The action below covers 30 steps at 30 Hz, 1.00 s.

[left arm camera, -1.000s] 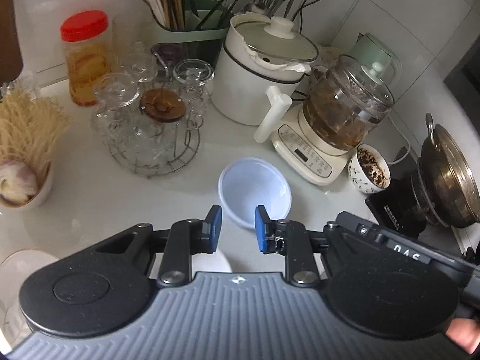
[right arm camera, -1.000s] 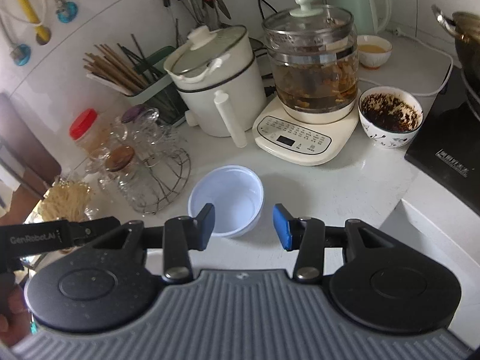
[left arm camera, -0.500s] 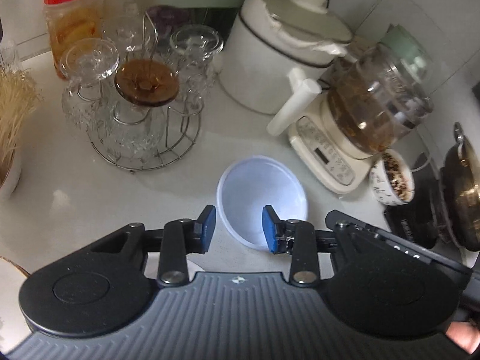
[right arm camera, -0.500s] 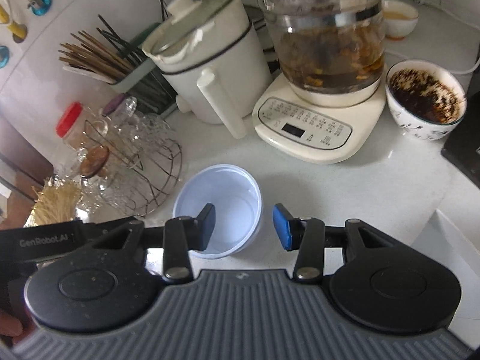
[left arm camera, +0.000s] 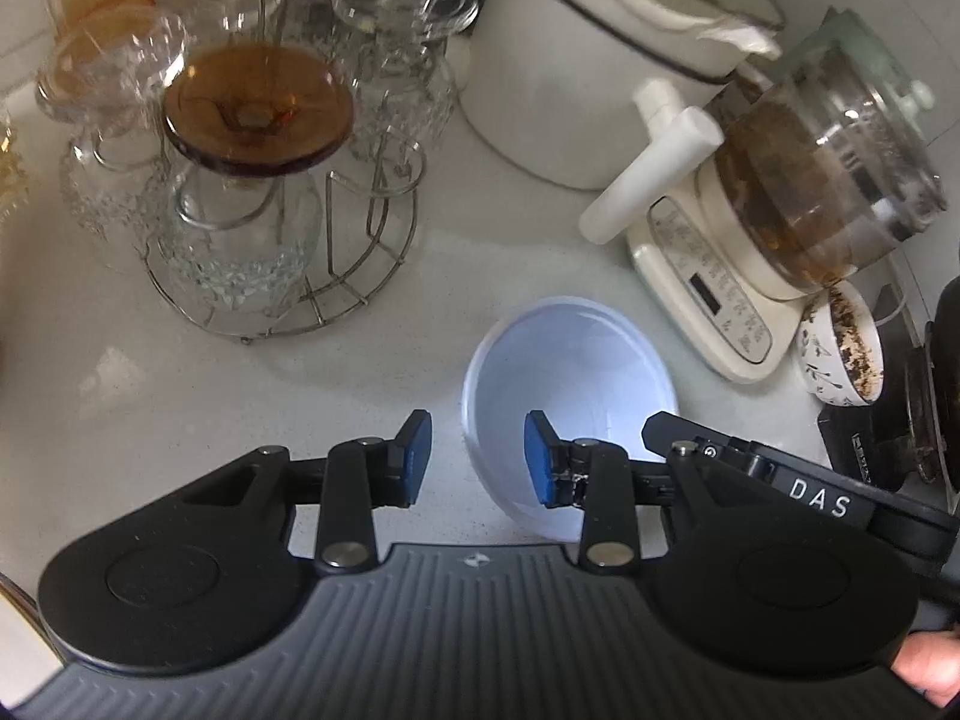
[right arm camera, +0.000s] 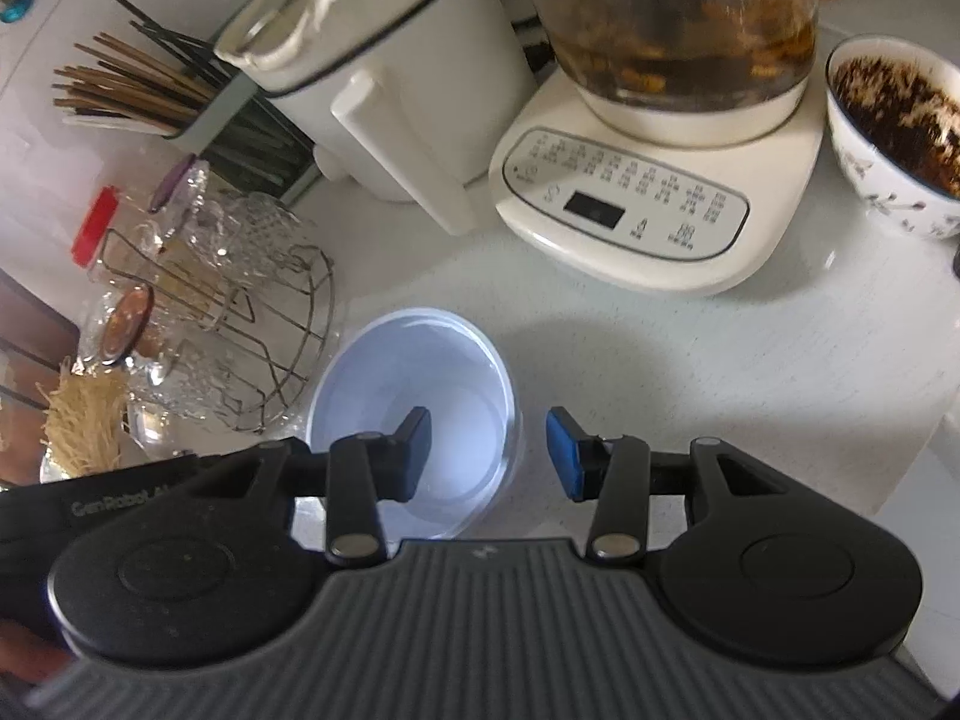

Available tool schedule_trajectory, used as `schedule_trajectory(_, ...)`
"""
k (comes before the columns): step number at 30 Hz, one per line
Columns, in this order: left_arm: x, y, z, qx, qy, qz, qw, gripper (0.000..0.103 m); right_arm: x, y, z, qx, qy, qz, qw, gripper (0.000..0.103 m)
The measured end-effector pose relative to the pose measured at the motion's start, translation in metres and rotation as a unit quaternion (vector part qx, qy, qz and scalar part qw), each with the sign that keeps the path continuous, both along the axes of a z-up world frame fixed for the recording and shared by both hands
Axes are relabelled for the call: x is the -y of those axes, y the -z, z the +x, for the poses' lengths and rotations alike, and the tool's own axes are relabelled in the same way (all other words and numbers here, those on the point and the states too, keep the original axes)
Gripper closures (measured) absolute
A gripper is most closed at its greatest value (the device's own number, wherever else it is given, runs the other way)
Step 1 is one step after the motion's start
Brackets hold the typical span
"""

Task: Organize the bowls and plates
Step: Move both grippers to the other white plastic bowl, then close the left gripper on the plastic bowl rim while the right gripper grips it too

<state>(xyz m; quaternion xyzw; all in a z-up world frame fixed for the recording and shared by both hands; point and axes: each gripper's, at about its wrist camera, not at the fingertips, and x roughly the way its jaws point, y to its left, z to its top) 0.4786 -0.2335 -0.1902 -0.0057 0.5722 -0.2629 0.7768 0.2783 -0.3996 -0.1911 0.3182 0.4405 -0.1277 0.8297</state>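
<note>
A pale blue-white plastic bowl (left arm camera: 570, 384) stands empty and upright on the white counter; it also shows in the right wrist view (right arm camera: 414, 396). My left gripper (left arm camera: 477, 459) is open and straddles the bowl's left rim, its right pad inside the bowl. My right gripper (right arm camera: 489, 456) is open and straddles the bowl's right rim, its left pad inside the bowl. A patterned bowl (right arm camera: 894, 132) with dark dregs stands at the right; it also shows in the left wrist view (left arm camera: 843, 348).
A wire rack of glasses (left arm camera: 252, 180) stands at the left. A white pot (left arm camera: 594, 60) and a glass kettle on a cream base (left arm camera: 798, 192) stand behind the bowl. A chopstick holder (right arm camera: 180, 102) is at the back. A dark stove (left arm camera: 900, 420) lies at the right.
Both grippers have moved forward and down onto the bowl. The left jaws have opened wider. The bowl has not moved.
</note>
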Motion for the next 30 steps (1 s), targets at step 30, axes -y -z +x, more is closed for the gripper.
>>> schedule_trajectory(30,-0.01,-0.022,-0.012,-0.004,0.008,-0.032,0.9994,0.093,-0.011,-0.016,-0.017,0.001,-0.007,0.026,1.0,0.089)
